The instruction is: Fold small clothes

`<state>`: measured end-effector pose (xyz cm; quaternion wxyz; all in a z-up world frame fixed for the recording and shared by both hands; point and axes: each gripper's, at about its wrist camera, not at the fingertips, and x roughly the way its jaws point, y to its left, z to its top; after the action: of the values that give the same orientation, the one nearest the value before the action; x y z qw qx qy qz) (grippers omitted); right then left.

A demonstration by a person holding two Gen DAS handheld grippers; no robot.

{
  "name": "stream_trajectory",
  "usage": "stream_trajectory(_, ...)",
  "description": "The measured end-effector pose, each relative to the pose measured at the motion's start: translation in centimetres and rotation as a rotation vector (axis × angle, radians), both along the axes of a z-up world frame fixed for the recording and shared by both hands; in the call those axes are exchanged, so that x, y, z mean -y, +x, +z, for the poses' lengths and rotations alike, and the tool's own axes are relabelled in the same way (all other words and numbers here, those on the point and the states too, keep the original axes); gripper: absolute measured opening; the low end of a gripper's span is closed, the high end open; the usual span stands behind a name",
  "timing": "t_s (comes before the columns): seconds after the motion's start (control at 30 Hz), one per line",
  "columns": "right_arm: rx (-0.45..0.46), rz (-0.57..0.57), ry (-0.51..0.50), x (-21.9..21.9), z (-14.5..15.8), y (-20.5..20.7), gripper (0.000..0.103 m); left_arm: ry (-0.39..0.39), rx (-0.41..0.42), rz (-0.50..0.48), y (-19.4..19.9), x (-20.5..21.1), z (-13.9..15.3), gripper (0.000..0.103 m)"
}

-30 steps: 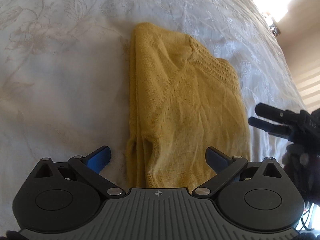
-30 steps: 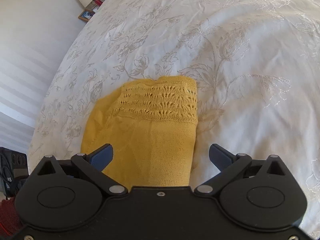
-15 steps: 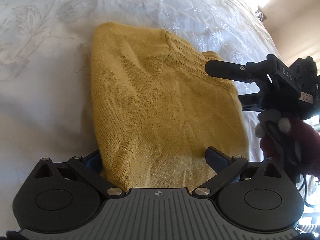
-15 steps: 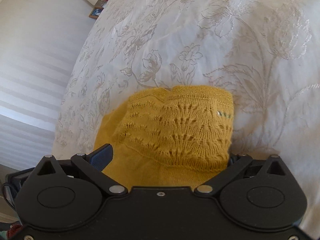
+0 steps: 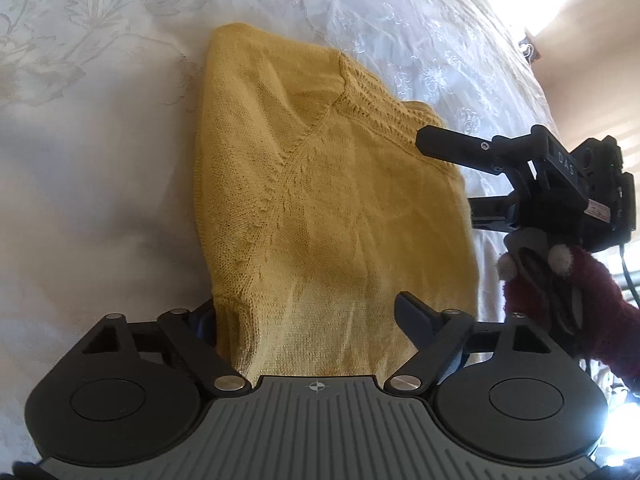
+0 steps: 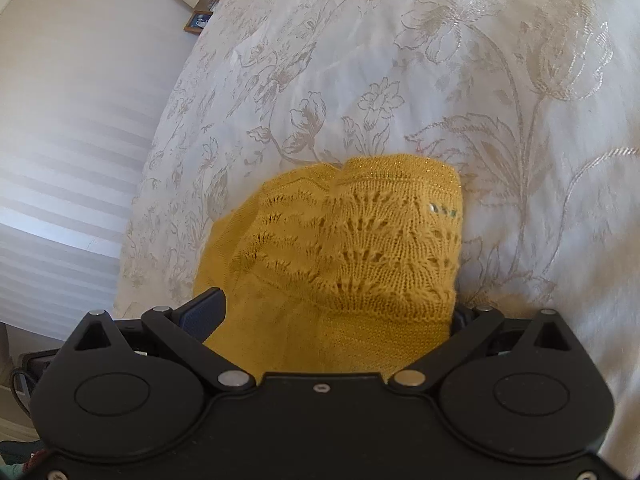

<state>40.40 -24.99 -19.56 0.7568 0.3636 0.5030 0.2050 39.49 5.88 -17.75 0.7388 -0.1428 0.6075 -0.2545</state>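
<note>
On the left we see only the white embroidered bedspread (image 5: pixel 100 184), a flat, soft surface that suits folding. Next comes the yellow knitted sweater (image 5: pixel 320 208), lying in the middle of the bed, already narrowed to a long panel with a straight folded edge on its left.

Our left gripper (image 5: pixel 308 320) sits at the near end of that panel, its jaws spread wide. The left finger is tucked beside or under the folded edge, while the right finger (image 5: pixel 416 312) rests above the knit. We judge that this straddle is set to pinch the near hem.

Further right, our right gripper (image 6: pixel 336 316) reaches in from the sweater's right side at the lacy neckline (image 6: pixel 360 240). It is also wide apart, one finger (image 6: pixel 204 314) showing above the cloth and the other hidden by the knit. Nothing is clamped yet.

Taking both ends at once would probably let us carry one end over the other without the panel twisting, though the loose knit may slip.
</note>
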Motion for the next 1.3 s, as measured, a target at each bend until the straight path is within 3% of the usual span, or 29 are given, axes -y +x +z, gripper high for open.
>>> stream_trajectory(0.03,-0.003,-0.005,-0.019,-0.1,0.2,0.1,0.086,0.007,0.009,0.002,0.0,0.0,0.0,0.043)
stream_trajectory(0.07,-0.006,-0.008,-0.056,-0.3,0.4,0.1,0.071,0.011,0.01,0.001,0.2,0.1,0.0,0.024)
stream_trajectory(0.1,-0.01,-0.003,-0.103,-0.4,0.7,0.0,0.048,0.001,0.004,0.003,0.2,0.1,0.1,0.02)
stream_trajectory(0.23,0.024,-0.004,-0.141,0.2,3.1,-1.0,0.042,-0.01,0.045,-0.022,-0.7,1.2,2.4,0.016)
stream_trajectory(0.33,0.062,-0.002,-0.157,1.4,5.9,-2.3,0.041,-0.072,0.052,-0.017,-1.3,3.1,4.4,0.016)
stream_trajectory(0.5,0.107,-0.014,-0.196,5.9,9.9,-4.6,0.041,-0.143,0.084,-0.089,-2.8,8.1,7.3,0.016)
stream_trajectory(0.67,0.093,-0.072,-0.221,11.7,10.2,-5.9,0.044,-0.149,0.075,-0.117,-3.9,12.5,6.6,0.017)
stream_trajectory(0.73,0.048,-0.125,-0.303,13.7,8.5,-6.0,0.058,-0.086,0.041,-0.09,-4.5,13.6,4.9,0.021)
stream_trajectory(0.83,-0.028,-0.173,-0.574,15.7,5.8,-6.1,0.066,0.133,-0.034,-0.047,-5.3,14.3,0.8,0.022)
stream_trajectory(0.87,-0.048,-0.173,-0.63,16.1,5.4,-6.2,0.066,0.161,-0.056,-0.039,-5.7,14.1,-0.3,0.023)
stream_trajectory(0.93,-0.033,-0.195,-0.605,16.9,5.5,-7.1,0.067,0.135,-0.075,0.028,-6.4,13.0,-0.5,0.023)
stream_trajectory(0.97,-0.013,-0.199,-0.585,17.0,5.9,-7.6,0.07,0.14,-0.06,0.045,-6.8,12.7,0.2,0.023)
stream_trajectory(1.03,0.039,-0.175,-0.576,16.9,6.6,-8.5,0.086,0.204,0.018,0.021,-7.4,13.0,2.0,0.024)
stream_trajectory(1.1,0.086,-0.149,-0.575,16.0,7.2,-9.3,0.087,0.245,0.123,-0.002,-7.6,13.9,3.8,0.028)
stream_trajectory(1.2,0.135,-0.104,-0.596,14.3,7.2,-9.6,0.1,0.248,0.259,-0.003,-6.7,15.7,5.7,0.046)
stream_trajectory(1.27,0.145,-0.088,-0.614,13.3,6.8,-9.1,0.1,0.263,0.334,-0.006,-5.7,17.5,6.1,0.057)
stream_trajectory(1.3,0.139,-0.087,-0.614,13.1,6.6,-8.8,0.1,0.276,0.359,-0.008,-4.9,18.5,5.9,0.058)
